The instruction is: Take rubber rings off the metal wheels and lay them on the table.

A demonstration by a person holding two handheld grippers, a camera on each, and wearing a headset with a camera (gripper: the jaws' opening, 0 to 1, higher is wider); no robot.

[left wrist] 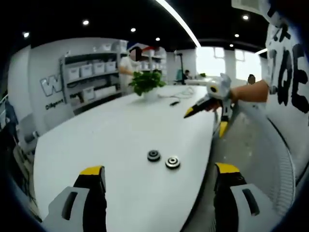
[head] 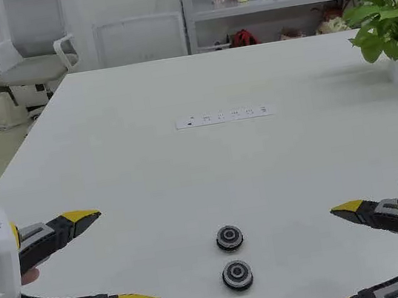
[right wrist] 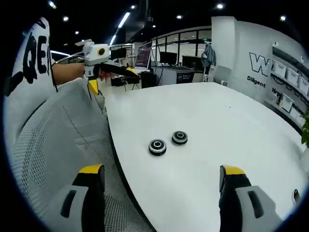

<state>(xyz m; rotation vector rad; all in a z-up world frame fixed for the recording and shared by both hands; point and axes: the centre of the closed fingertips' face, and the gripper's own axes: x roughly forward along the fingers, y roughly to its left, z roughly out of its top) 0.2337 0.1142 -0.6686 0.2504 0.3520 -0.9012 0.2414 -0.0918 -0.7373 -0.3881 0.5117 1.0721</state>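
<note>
Two metal wheels lie flat on the white desk, the far wheel and the near wheel, just beside each other without touching, each with a dark rubber ring around its rim. Both wheels sit in the gap between the two pairs of jaws, touched by neither. The left gripper hangs over the desk with its yellow-tipped jaws spread wide and nothing between them; in the left gripper view the wheels lie ahead of the tips, between the lines of the two jaws. The right gripper faces it from the other side, its jaws likewise spread apart and holding nothing, with the wheels ahead of its tips. Well beyond both pairs of jaws, a power strip lies on the desk and a potted plant stands at its far corner.
</note>
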